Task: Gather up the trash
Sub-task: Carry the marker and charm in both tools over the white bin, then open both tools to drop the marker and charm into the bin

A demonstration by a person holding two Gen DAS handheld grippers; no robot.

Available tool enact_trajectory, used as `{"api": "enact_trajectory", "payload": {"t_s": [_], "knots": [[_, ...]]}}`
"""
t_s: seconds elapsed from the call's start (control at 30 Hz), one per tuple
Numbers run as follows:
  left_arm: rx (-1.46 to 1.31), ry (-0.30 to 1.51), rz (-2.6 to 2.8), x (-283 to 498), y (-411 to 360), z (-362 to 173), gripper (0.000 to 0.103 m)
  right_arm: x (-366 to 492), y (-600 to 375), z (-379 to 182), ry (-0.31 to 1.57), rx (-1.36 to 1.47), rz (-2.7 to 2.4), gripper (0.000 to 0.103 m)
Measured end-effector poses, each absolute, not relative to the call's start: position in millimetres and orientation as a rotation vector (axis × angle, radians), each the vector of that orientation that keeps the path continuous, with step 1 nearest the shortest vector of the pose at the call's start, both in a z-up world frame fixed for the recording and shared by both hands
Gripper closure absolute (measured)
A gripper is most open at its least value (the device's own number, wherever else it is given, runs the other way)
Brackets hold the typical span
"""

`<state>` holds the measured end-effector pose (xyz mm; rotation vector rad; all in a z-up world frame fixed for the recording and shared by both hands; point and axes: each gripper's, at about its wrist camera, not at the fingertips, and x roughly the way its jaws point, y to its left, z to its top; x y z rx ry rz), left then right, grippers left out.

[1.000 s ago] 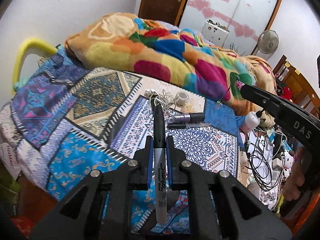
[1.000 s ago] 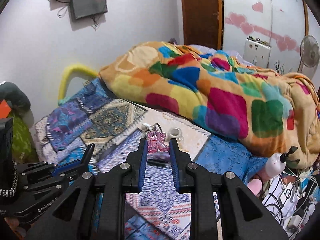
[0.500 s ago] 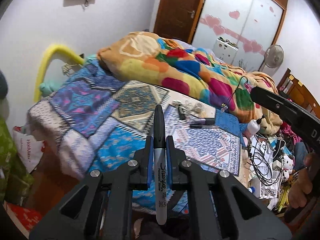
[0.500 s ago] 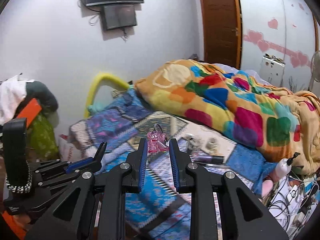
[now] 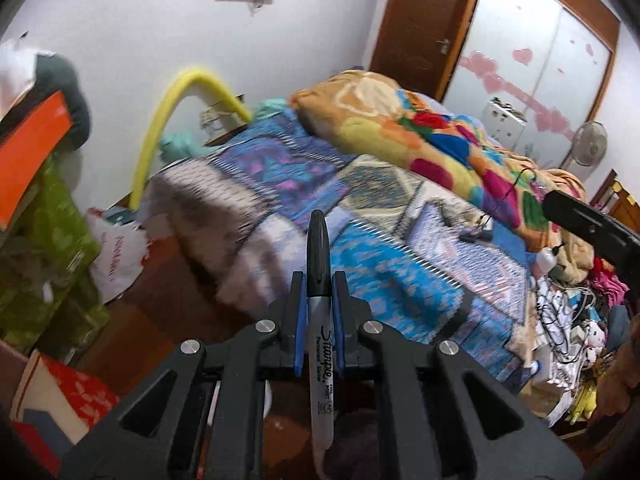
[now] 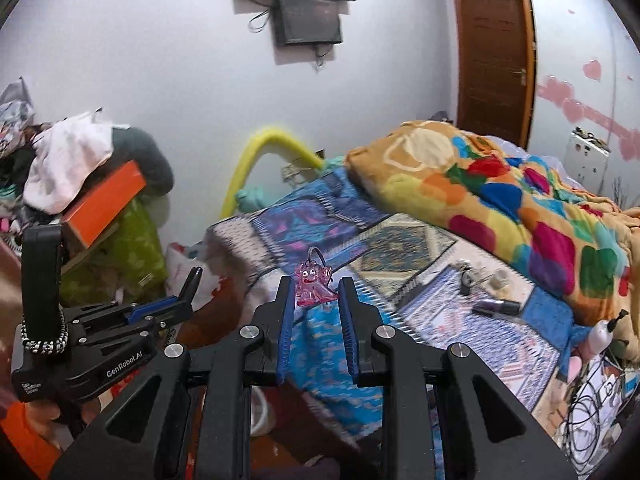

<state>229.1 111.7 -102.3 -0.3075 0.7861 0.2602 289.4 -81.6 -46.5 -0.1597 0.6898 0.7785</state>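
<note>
My left gripper [image 5: 318,280] is shut on a black-capped Sharpie marker [image 5: 321,344], which stands upright between the blue pads. In the right wrist view the same left gripper [image 6: 180,298] appears low at the left, with the marker's cap sticking out of it. My right gripper [image 6: 315,282] is shut on a small pink see-through figure with a loop [image 6: 308,280], pinched at the fingertips. Both grippers hover off the bed's near corner. On the bedspread lie a purple tube [image 6: 496,306], a tape roll [image 6: 498,278] and a small tangle of cable [image 6: 466,276].
The bed [image 6: 400,248] carries a bright patchwork blanket [image 6: 500,192]. A yellow foam tube [image 6: 256,156] arches at its head. Left of the bed stand green boxes, an orange box [image 6: 104,204] and a white plastic bag [image 5: 116,256]. Cables and toys [image 5: 568,320] litter the floor at right.
Both grippers have drawn back from the bed and swung left. The bed looks smaller and the pile of boxes has come into view. Both holds are unchanged.
</note>
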Motion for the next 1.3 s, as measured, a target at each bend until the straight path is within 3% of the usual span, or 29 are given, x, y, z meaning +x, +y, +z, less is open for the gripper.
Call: {"api": "enact_trajectory", "payload": {"t_s": [0.33, 0.97, 1.3], "knots": [[-0.360, 0.876, 0.357, 173, 167, -149, 0.092, 253, -17, -94, 0.820, -0.249, 0.868, 0.083], [-0.557, 1.187, 0.427, 146, 227, -307, 0.092, 225, 101, -253, 1.285, -0.440, 0.985, 0.083], [-0.600, 1.256, 0.439, 151, 246, -341, 0.092, 236, 134, -308, 1.498, -0.438, 0.951, 0.079]]}}
